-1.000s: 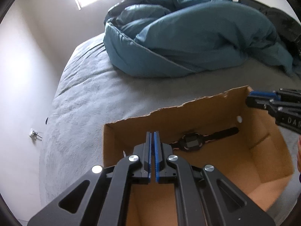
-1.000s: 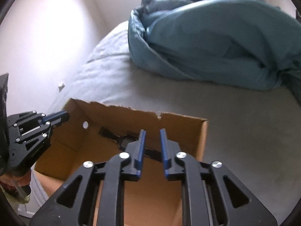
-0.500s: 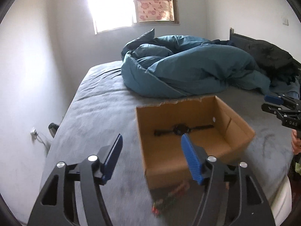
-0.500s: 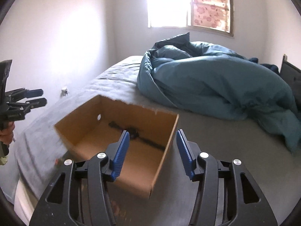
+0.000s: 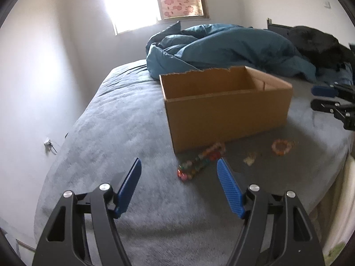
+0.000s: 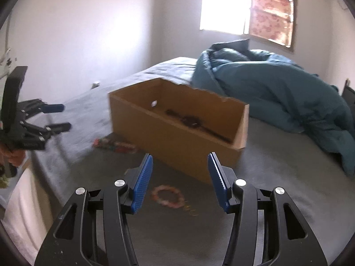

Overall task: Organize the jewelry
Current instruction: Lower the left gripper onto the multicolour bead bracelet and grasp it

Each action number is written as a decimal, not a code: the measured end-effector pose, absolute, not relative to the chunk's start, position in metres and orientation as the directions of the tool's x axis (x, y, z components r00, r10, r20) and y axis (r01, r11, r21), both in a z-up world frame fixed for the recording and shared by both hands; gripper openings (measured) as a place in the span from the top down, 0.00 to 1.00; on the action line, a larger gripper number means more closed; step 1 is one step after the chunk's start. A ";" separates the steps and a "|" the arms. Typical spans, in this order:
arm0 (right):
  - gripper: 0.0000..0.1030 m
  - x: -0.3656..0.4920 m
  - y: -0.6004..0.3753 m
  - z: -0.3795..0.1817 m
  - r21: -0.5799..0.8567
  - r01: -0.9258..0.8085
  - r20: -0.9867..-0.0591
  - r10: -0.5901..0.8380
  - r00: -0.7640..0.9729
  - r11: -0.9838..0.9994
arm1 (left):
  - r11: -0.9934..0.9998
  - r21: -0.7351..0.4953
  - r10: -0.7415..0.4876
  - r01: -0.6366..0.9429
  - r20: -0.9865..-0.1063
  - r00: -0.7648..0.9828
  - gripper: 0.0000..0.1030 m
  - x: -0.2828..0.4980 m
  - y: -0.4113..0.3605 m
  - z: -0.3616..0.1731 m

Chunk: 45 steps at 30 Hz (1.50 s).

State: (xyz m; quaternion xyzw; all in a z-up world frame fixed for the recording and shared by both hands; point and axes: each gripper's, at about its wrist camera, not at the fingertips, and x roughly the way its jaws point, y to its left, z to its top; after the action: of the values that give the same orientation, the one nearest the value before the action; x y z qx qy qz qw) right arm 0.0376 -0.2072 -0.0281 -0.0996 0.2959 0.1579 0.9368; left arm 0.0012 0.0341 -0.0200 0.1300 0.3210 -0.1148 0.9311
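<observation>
Wristwatch (image 6: 193, 120) laid flat in cardboard box (image 6: 177, 137), strap run along back wall; left gripper (image 5: 178, 163) jaws just opened, right gripper (image 6: 180, 156) jaws spread, nothing held

Beaded strand (image 5: 200, 160) and small yellowish trinket (image 5: 250, 160) — motion-blurred, details unreadable.

No legible text — neither on box, nor grippers, nor walls.
</observation>
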 end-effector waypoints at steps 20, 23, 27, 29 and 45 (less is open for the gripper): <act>0.60 0.119 -0.179 -0.058 -0.015 -0.345 -0.666 0.248 0.704 0.939 | 0.922 0.145 -0.182 0.360 -0.656 0.732 0.48 0.022 0.026 -0.056; 0.60 0.118 -0.179 -0.059 -0.036 -0.342 -0.668 0.232 0.707 0.939 | 0.913 0.102 -0.225 0.394 -0.680 0.698 0.52 0.032 0.023 -0.062; 0.59 0.111 -0.178 -0.062 -0.030 -0.352 -0.679 0.239 0.694 0.936 | 0.911 0.022 -0.269 0.412 -0.726 0.633 0.57 0.056 0.018 -0.073; 0.59 0.107 -0.179 -0.061 -0.023 -0.354 -0.681 0.244 0.691 0.935 | 0.914 -0.011 -0.278 0.405 -0.743 0.608 0.61 0.065 0.018 -0.078; 0.59 0.073 -0.196 -0.053 0.039 -0.337 -0.668 0.275 0.691 0.941 | 0.860 0.059 -0.237 0.507 -0.833 0.499 0.91 0.053 0.016 -0.088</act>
State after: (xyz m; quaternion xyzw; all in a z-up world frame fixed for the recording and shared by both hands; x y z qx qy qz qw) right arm 0.0726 -0.1955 -0.0535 -0.0436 0.3559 0.1667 0.9185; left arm 0.0531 0.0163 -0.0878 0.1499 0.4503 -0.2183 0.8527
